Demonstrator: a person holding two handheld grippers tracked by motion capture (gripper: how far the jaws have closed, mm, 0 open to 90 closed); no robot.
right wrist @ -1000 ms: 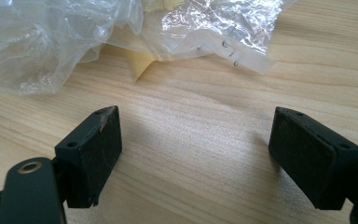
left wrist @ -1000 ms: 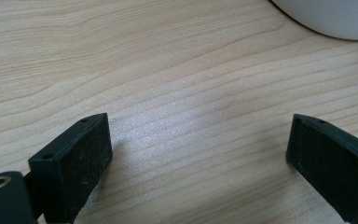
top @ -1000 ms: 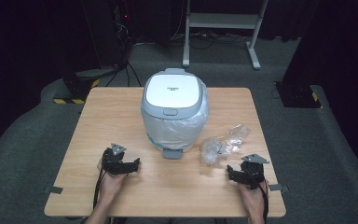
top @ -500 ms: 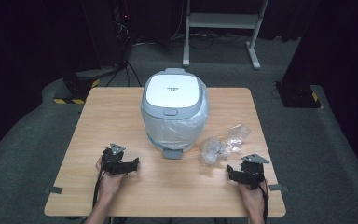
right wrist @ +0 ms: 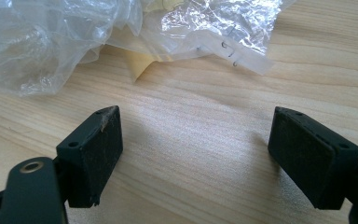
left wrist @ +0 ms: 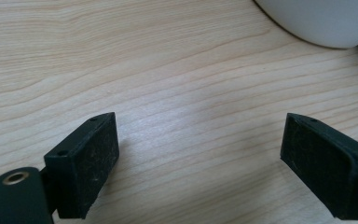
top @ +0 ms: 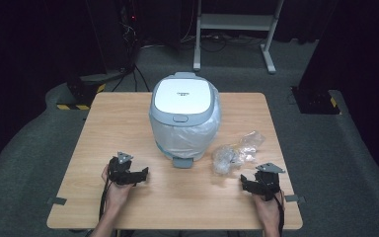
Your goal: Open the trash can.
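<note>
So the wooden tabletop point(top: 128, 118) takes up most of the high view, sitting on grey carpet with a dark room behind it. Biggest thing on it is a white and grey lidded bin point(top: 184, 116) standing upright around the middle, lid down, with a clear plastic liner bunched around its body and a little pedal sticking out at the front. To the right of the bin, near the front, there's a crumpled clear plastic bag point(top: 237, 152) lying flat on the wood, well apart from the bin.

The left hand-held gripper point(top: 128, 173) rests low over the front-left of the tabletop, jaws spread wide with just bare wood between them, bin's rounded base point(left wrist: 317, 21) up ahead. The right hand-held gripper point(top: 261, 183) sits at front-right, also released and wide apart, nothing in it, the plastic bag point(right wrist: 121, 32) just beyond its pads.
</note>
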